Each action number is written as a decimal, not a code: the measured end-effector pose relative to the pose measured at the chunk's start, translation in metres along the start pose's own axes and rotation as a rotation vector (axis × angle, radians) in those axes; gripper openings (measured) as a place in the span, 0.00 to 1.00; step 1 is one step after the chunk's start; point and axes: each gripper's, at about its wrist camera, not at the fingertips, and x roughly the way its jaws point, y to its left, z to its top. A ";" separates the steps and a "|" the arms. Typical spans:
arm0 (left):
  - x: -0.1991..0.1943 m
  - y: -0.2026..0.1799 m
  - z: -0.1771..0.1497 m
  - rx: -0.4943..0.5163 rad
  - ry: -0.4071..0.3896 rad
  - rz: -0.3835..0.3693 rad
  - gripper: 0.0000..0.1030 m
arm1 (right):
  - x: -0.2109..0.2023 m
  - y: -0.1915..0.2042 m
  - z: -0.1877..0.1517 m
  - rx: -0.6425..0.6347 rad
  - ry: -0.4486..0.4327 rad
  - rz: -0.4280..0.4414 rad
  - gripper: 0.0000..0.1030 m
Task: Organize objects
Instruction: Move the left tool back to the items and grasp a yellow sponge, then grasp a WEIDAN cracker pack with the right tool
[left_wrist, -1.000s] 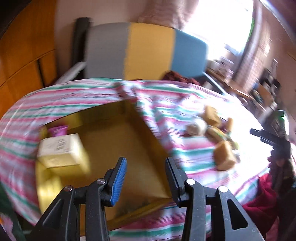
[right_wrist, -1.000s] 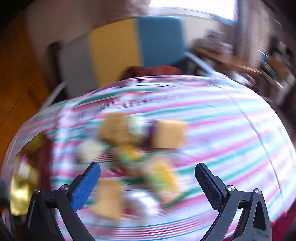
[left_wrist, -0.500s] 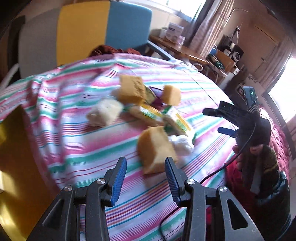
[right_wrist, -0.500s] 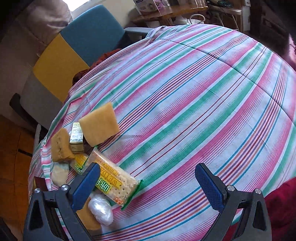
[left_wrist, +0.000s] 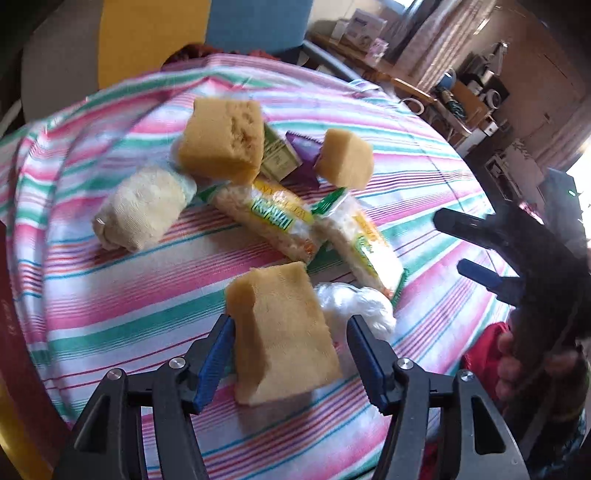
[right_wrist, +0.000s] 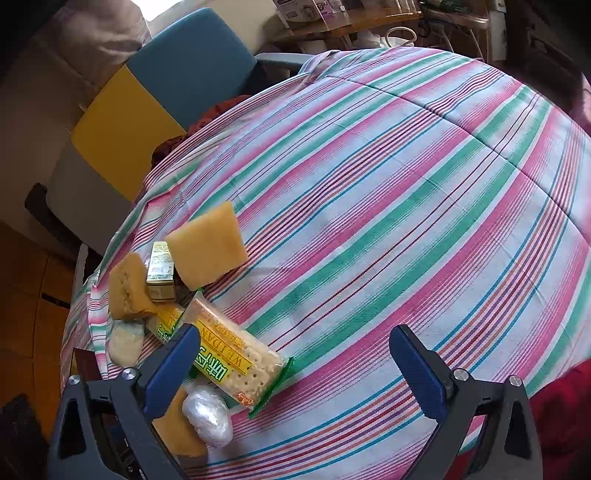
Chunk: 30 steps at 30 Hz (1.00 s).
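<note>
two tools over the striped desk (right_wrist: 369, 184): left tool (left_wrist: 291, 354) opening around a sponge (left_wrist: 284, 332), pads apart from it; right tool (right_wrist: 295, 369) wide open, empty.

A cloth (right_wrist: 406, 192) striped in pink, green, white and thin blue covers the table. Near its left edge lie three tan-yellow foam sponges (left_wrist: 284, 332), a cream-white rolled towel (left_wrist: 142, 206), two clear cracker packets (right_wrist: 232, 354) printed yellow and green, an olive-green small carton (left_wrist: 279, 155), a purple foil sachet (left_wrist: 304, 147) and a white crumpled plastic bag (right_wrist: 207, 413).
</note>
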 end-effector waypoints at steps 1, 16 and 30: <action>0.006 0.004 0.000 -0.022 0.013 -0.011 0.61 | 0.002 0.000 0.000 0.000 0.002 0.001 1.00; -0.044 0.031 -0.054 0.047 -0.125 -0.096 0.40 | 0.015 0.041 -0.007 -0.188 0.025 0.014 1.00; -0.085 0.043 -0.076 0.054 -0.149 -0.107 0.40 | 0.042 0.083 -0.023 -0.446 0.037 -0.077 1.00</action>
